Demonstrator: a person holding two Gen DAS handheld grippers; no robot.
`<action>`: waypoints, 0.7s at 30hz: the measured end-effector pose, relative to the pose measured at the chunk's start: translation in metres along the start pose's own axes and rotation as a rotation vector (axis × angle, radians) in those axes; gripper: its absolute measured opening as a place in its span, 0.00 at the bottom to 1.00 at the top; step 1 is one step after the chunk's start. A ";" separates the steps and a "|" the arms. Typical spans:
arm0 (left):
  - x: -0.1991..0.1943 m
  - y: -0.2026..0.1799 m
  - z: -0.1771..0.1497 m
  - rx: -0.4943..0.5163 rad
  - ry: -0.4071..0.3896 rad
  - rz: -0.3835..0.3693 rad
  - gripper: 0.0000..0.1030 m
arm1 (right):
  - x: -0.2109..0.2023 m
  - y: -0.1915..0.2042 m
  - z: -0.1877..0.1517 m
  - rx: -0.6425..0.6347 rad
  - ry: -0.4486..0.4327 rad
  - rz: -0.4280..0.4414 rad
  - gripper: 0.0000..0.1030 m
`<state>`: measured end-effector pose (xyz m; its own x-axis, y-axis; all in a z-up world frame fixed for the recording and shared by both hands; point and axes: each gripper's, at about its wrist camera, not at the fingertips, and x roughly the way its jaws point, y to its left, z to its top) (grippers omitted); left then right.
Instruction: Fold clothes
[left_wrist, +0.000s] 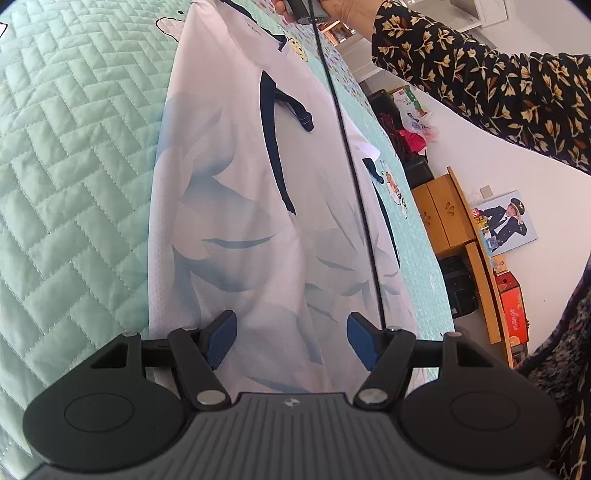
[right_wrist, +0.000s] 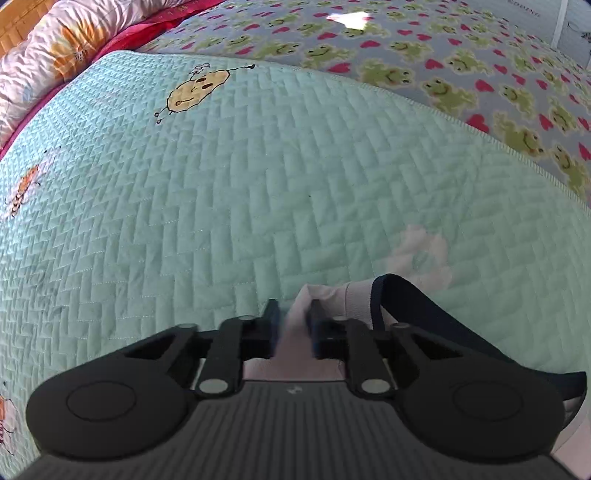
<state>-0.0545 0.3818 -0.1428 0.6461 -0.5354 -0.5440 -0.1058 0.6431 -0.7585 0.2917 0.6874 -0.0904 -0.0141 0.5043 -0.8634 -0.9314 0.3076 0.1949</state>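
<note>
So the white shirt with the pale blue leaf print and navy trim is lying lengthwise on the mint green quilted bedspread, partly folded over itself. The left gripper sits over the near end of it with its blue pads spread wide, nothing pinched between them. The right gripper has its jaws pressed in on a bunched bit of the white fabric, with a navy-edged opening looping out just to its right. In the left wrist view a hand in a floral sleeve reaches over the far end of the shirt. A frog-and-heart blanket lies past the quilt's edge.
</note>
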 end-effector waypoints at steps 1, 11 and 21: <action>0.000 0.000 0.000 0.000 -0.002 -0.001 0.67 | -0.002 -0.005 0.000 0.032 -0.013 0.016 0.01; 0.005 -0.006 -0.005 0.052 -0.027 0.002 0.67 | 0.002 -0.031 -0.012 0.191 -0.121 0.047 0.03; 0.005 -0.010 -0.001 0.015 -0.016 0.025 0.67 | -0.102 -0.068 -0.091 0.355 -0.357 0.144 0.29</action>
<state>-0.0505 0.3724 -0.1386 0.6555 -0.5100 -0.5569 -0.1108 0.6645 -0.7390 0.3232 0.5418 -0.0581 0.0495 0.7861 -0.6161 -0.7475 0.4383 0.4991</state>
